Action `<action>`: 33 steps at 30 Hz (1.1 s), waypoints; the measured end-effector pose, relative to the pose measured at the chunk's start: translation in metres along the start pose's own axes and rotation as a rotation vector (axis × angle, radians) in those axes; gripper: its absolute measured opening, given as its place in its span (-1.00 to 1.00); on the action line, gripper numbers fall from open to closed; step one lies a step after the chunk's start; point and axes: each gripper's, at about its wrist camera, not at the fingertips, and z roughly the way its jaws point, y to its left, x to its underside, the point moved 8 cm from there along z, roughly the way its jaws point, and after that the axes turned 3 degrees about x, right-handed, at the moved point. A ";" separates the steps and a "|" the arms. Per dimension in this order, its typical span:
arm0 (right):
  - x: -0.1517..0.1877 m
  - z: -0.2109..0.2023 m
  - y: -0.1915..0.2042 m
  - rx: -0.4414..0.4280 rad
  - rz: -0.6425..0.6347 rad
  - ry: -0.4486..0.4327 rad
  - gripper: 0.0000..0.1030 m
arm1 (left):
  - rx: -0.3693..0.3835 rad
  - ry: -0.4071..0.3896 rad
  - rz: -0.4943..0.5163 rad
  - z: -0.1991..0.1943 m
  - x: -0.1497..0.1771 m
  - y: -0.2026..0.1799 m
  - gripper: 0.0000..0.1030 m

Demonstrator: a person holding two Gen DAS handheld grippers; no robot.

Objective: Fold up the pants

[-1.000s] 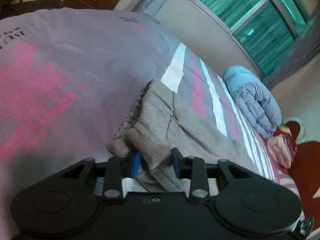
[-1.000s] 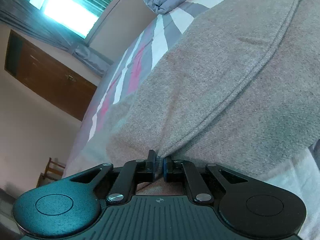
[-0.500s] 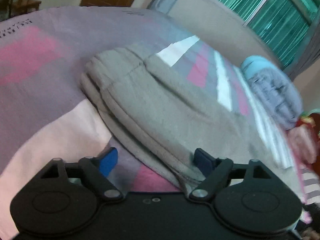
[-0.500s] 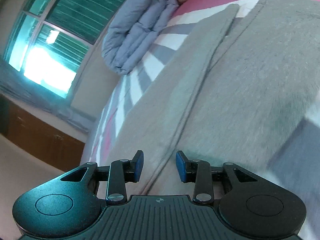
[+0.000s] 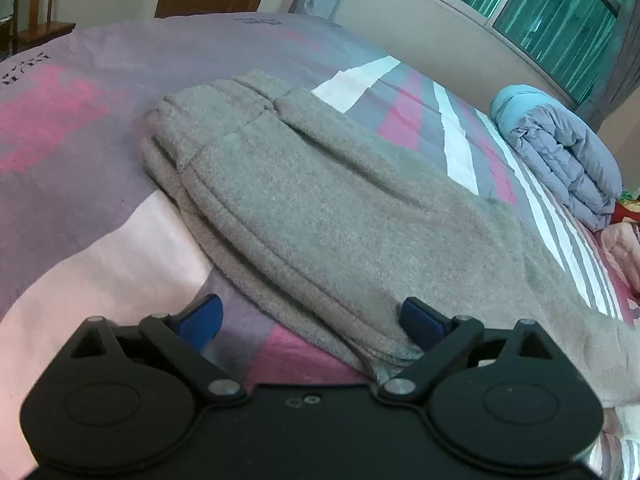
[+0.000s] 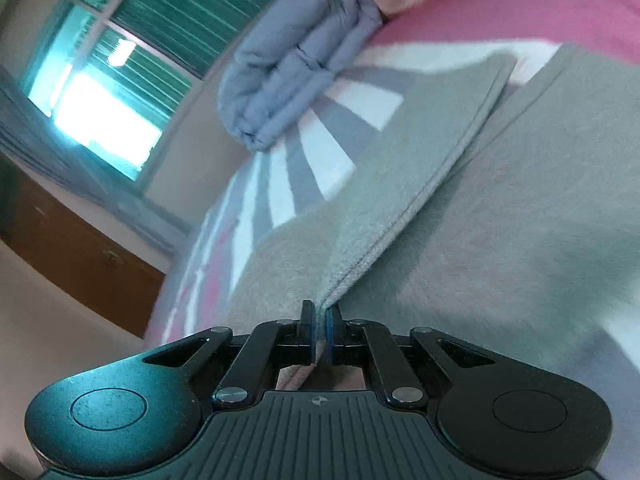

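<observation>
Left tool (image 5: 310, 322) has just spread wide over the grey pants (image 5: 320, 208) on the bed (image 5: 80, 160) (gripping nothing); right tool (image 6: 319, 334) pinches a pants edge.

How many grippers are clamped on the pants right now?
1. The right gripper pinches a seam edge of the grey pants; the left gripper is open, fabric edge between its fingers.

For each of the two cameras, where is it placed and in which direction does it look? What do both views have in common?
Left wrist: sits behind the left gripper, looking down along the grey pants on the bed toward the window; only its open fingers show.
Right wrist: sits behind the right gripper, looking low across the pants; its fingers are shut on a fabric edge.
Shared: the pants, the striped bedcover and the rolled blue quilt.
</observation>
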 end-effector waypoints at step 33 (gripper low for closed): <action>-0.085 -0.099 -0.092 0.132 0.029 -0.303 -0.92 | -0.012 0.009 0.022 0.004 0.000 -0.005 0.77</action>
